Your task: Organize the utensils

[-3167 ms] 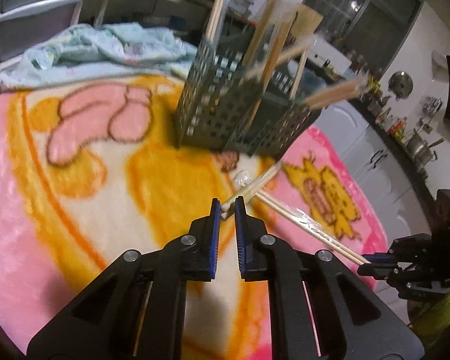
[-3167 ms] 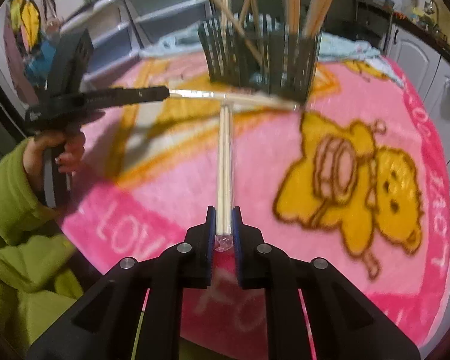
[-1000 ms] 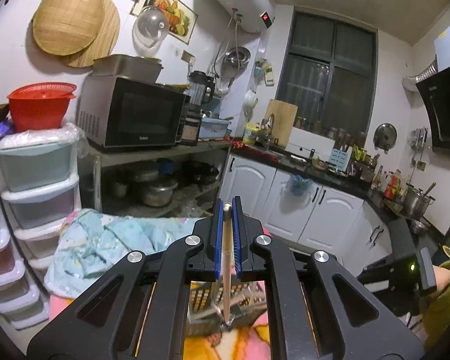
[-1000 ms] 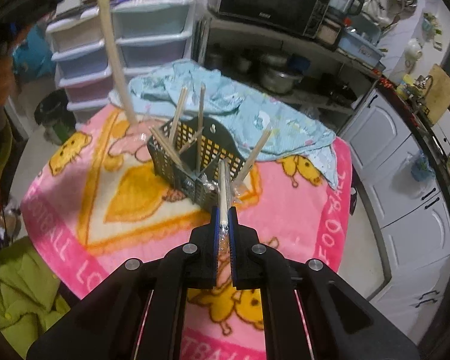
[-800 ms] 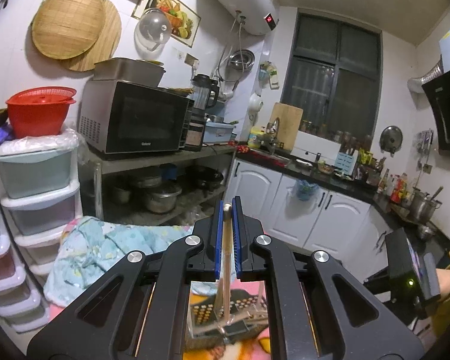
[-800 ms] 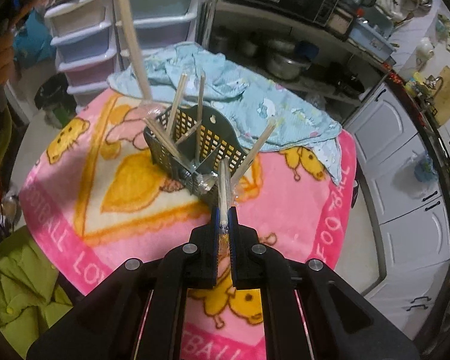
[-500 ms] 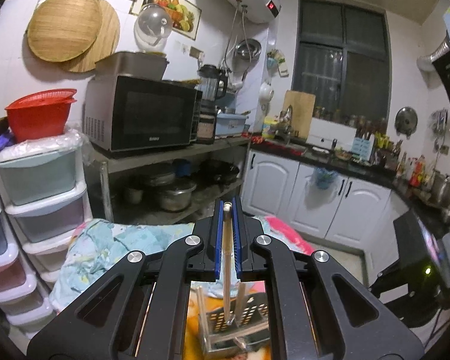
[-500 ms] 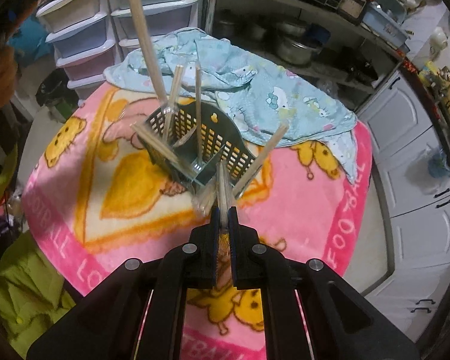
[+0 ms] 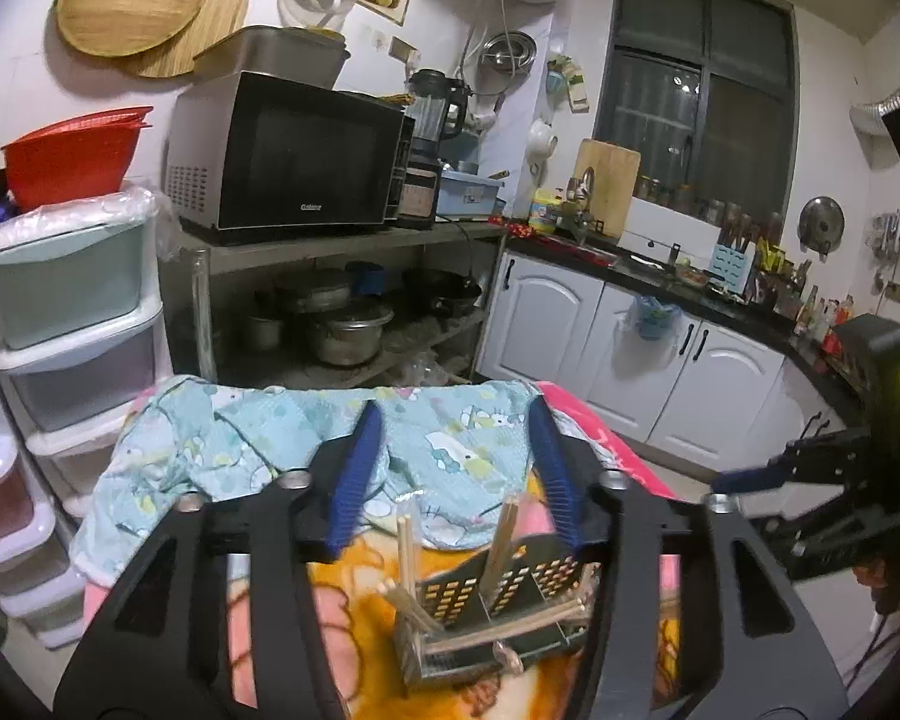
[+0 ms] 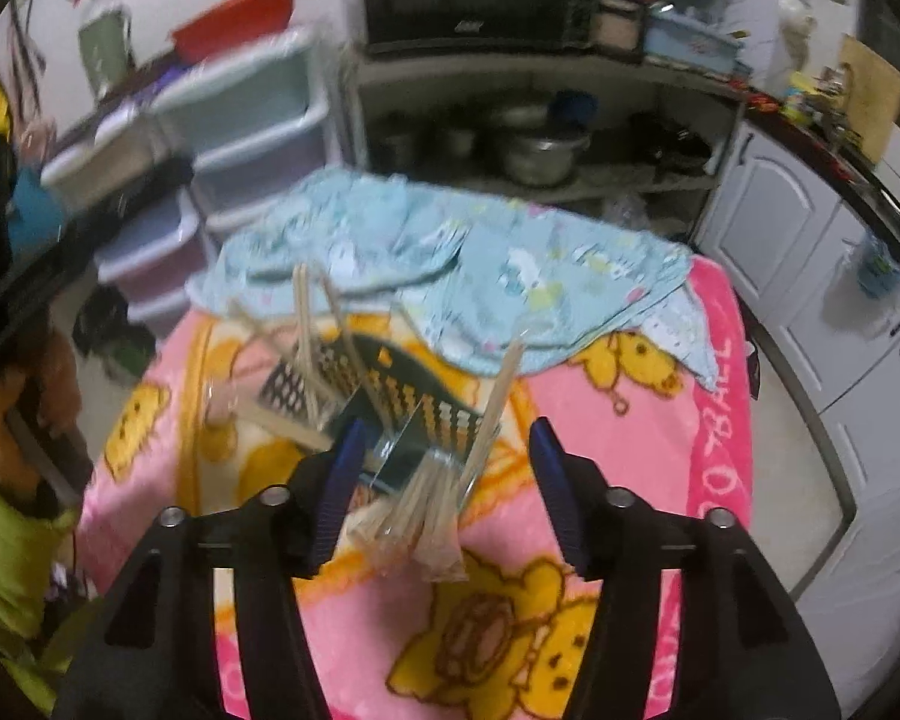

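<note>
With both grippers, left [image 9: 455,468] and right [image 10: 444,474], spread wide and empty, wooden chopsticks [image 9: 501,540] stand in the perforated caddy [image 9: 498,618].

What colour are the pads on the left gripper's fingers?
Blue, ribbed pads, seen best in the left wrist view.

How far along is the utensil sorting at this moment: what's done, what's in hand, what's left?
Done: wrapped chopsticks stand in the slotted caddy on the pink blanket.

In hand: nothing; the left tool and right tool are both open and empty above the caddy.

Left: no loose chopsticks show on the visible blanket, though parts are hidden and the right view is blurred. Some chopsticks lean out untidily.
</note>
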A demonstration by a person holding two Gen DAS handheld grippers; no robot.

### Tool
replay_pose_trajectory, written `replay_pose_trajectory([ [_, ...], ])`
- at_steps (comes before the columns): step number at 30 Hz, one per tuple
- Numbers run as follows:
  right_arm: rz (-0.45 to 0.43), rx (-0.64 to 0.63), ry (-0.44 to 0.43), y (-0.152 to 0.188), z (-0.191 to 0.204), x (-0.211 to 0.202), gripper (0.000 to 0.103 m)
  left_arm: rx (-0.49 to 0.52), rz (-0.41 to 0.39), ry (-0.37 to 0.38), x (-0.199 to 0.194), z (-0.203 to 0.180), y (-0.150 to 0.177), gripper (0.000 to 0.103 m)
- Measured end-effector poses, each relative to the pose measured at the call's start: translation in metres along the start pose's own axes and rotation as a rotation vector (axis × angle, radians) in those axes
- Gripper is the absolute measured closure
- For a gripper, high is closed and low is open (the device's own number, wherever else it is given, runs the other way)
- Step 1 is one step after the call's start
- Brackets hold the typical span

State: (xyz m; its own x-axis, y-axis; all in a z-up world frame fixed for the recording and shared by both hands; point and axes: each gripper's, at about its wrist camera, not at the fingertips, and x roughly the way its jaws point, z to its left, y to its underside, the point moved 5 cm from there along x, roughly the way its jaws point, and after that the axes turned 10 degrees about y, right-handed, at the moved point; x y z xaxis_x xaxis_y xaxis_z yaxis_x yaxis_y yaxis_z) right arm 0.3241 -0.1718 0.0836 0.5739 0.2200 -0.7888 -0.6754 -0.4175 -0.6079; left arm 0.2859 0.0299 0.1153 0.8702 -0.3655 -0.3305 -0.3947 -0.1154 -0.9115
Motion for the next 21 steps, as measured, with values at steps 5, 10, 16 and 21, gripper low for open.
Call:
replay_pose_trajectory([
  [5, -0.086, 0.047, 0.013, 0.002, -0.01, -0.02, 0.028, -0.007, 0.008, -0.009, -0.011, -0.001, 0.002, 0.016],
  [10, -0.144, 0.073, 0.032, 0.016, -0.012, -0.036, 0.019, -0.009, 0.024, -0.004, -0.025, -0.006, 0.008, 0.011],
  [16, -0.209, 0.07, 0.052, 0.036, -0.003, -0.052, 0.014, -0.02, 0.031, -0.019, -0.042, -0.011, 0.019, 0.011],
  [21, -0.26, 0.063, 0.065, 0.054, 0.009, -0.065, 0.011, -0.021, 0.05, -0.03, -0.055, -0.018, 0.033, 0.011],
])
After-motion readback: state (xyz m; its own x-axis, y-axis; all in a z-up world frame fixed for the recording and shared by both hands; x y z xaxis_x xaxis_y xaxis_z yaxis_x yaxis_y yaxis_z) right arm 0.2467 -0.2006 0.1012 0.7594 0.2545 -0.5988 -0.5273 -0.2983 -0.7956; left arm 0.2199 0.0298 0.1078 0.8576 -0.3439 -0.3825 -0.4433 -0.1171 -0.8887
